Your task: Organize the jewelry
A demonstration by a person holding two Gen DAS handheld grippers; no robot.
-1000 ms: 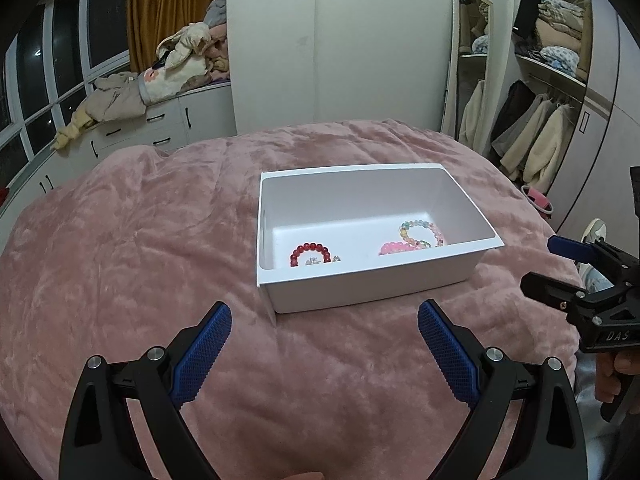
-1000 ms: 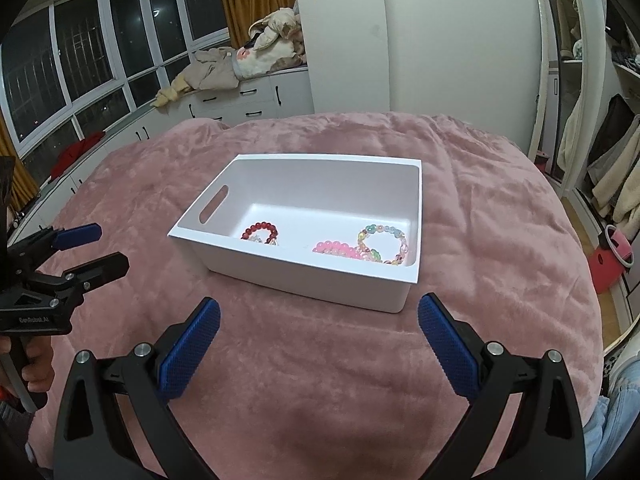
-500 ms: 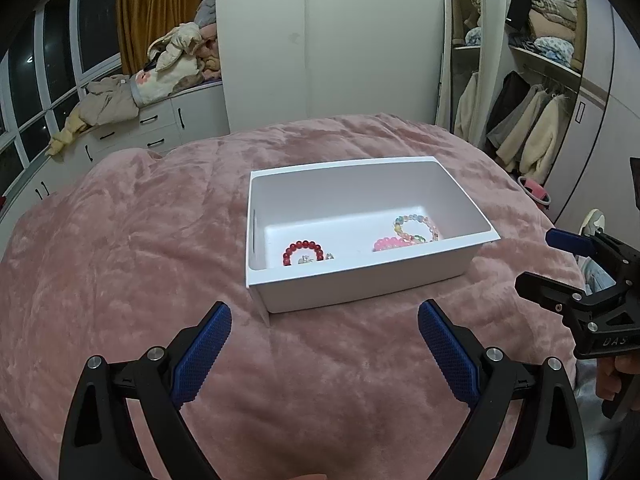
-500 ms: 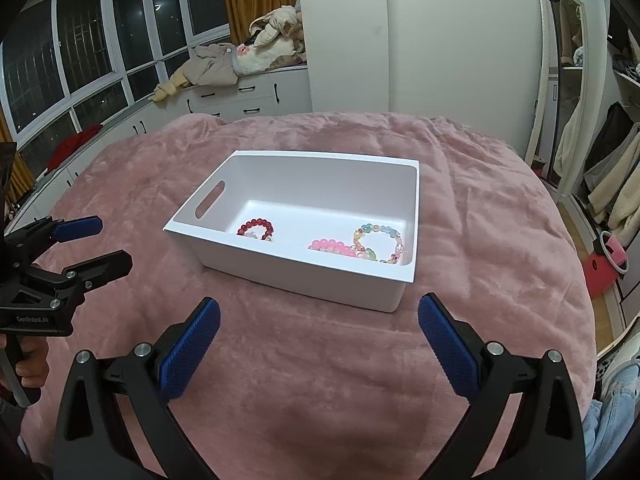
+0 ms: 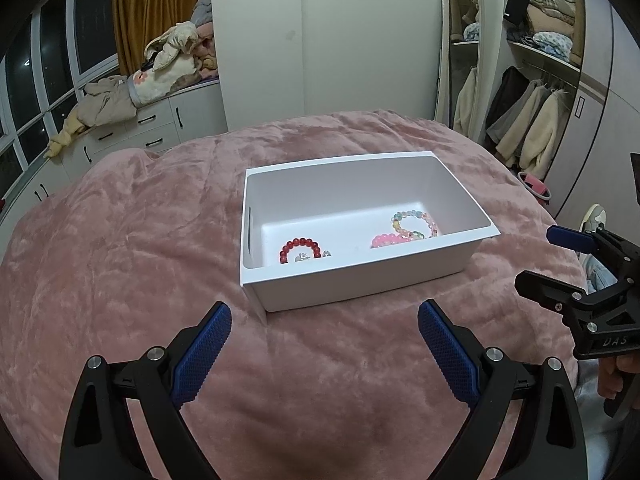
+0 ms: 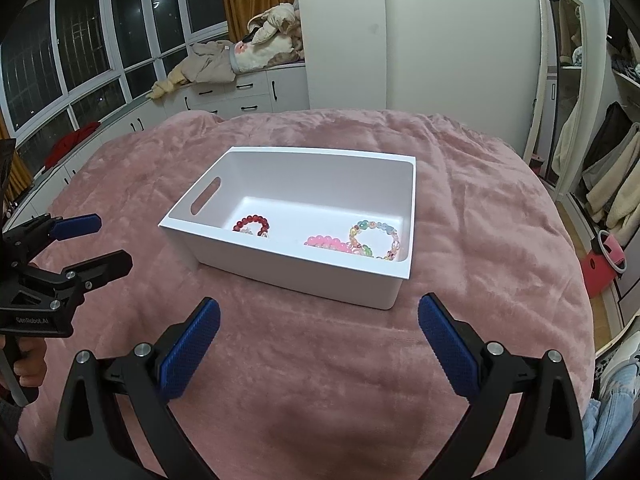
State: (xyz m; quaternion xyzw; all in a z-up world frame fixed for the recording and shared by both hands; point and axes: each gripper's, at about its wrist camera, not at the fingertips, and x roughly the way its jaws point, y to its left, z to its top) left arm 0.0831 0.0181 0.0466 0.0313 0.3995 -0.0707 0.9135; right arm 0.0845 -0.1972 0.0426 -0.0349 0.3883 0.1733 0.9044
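A white plastic bin (image 5: 360, 284) (image 6: 280, 268) sits on a pink blanket. Inside lie a red bead bracelet (image 5: 300, 249) (image 6: 252, 223) with a small silver piece beside it, a pink bead bracelet (image 5: 385, 240) (image 6: 326, 243) and a multicoloured bead bracelet (image 5: 414, 222) (image 6: 376, 238). My left gripper (image 5: 324, 350) (image 6: 86, 242) is open and empty, short of the bin's near wall. My right gripper (image 6: 320, 350) (image 5: 548, 256) is open and empty too, off the bin's right side.
The pink blanket (image 5: 120, 260) covers a bed. White drawers (image 5: 152, 136) with heaped clothes stand at the back left under windows. An open wardrobe (image 5: 532, 128) with hanging coats and a mirror lies at the right. A hand (image 6: 24, 356) holds the left gripper's handle.
Both grippers have drawn back and risen a little, so the bin looks farther away and more of its inside shows. Both stay open. The bracelets have not moved.
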